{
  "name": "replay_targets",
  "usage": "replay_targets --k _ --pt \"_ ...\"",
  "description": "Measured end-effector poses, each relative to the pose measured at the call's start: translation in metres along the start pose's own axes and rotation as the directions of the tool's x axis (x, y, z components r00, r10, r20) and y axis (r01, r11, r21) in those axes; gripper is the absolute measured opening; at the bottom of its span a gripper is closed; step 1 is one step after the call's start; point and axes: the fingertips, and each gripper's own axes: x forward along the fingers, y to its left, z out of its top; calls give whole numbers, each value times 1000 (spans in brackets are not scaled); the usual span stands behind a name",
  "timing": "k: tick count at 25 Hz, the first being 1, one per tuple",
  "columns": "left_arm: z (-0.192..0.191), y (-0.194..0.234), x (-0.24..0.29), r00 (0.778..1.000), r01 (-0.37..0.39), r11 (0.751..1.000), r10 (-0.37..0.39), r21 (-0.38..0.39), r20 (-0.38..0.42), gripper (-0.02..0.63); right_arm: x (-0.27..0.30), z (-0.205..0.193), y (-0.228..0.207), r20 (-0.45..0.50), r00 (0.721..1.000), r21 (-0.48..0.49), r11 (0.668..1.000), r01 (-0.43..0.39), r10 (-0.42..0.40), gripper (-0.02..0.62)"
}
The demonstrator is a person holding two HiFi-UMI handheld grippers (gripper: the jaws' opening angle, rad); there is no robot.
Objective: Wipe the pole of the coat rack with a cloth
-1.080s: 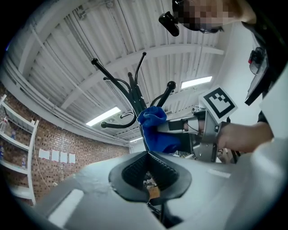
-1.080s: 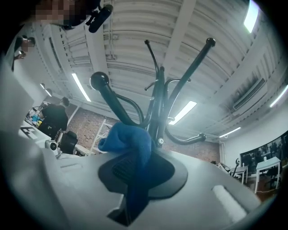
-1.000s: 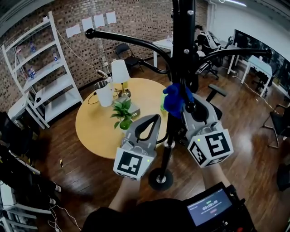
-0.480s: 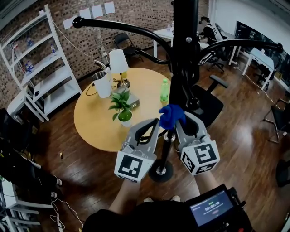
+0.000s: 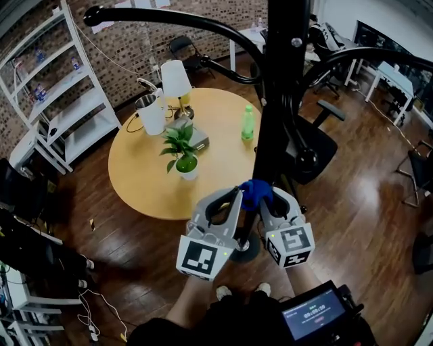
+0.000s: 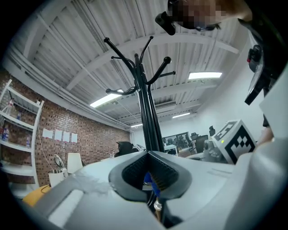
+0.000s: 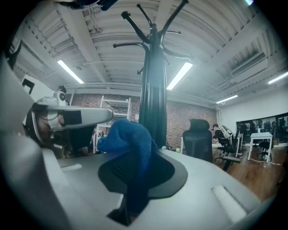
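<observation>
The black coat rack pole (image 5: 276,101) runs down the head view to its round base (image 5: 245,251). A blue cloth (image 5: 256,192) is bunched against the pole low down, just above the base. My right gripper (image 5: 268,197) is shut on the cloth and presses it to the pole's right side. In the right gripper view the cloth (image 7: 130,139) hangs from between the jaws, with the pole (image 7: 153,90) rising right behind it. My left gripper (image 5: 235,194) is shut and sits against the pole's left side. In the left gripper view the pole (image 6: 146,117) rises just past that gripper (image 6: 147,156).
A round yellow table (image 5: 139,186) behind the rack holds a potted plant (image 5: 181,159), a green bottle (image 5: 248,123) and a white lamp (image 5: 174,80). White shelving (image 5: 64,101) stands at the left and a black office chair (image 5: 318,145) at the right. Curved rack arms (image 5: 169,19) reach overhead.
Both grippers and the blue cloth have slid down the pole, from about mid-height to just above the base. The right gripper has kept its hold on the cloth.
</observation>
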Motion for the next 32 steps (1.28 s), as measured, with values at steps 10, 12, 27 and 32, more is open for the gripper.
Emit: replay_targets --k 10,12,27,32 --pt "-32 -12 -3 999 18 999 -20 -39 -46 0 10 -70 3 -139 990 79 997 3 8 55" --pt "-33 -13 -4 999 16 999 -18 -41 -50 0 10 -76 4 -161 987 90 996 4 10 55" --pt "22 10 5 999 -31 999 31 12 32 0 -5 41 -4 46 998 42 998 -43 41 55" --pt "52 22 14 995 -36 998 31 57 91 0 -9 119 -6 218 972 18 996 -92 86 55"
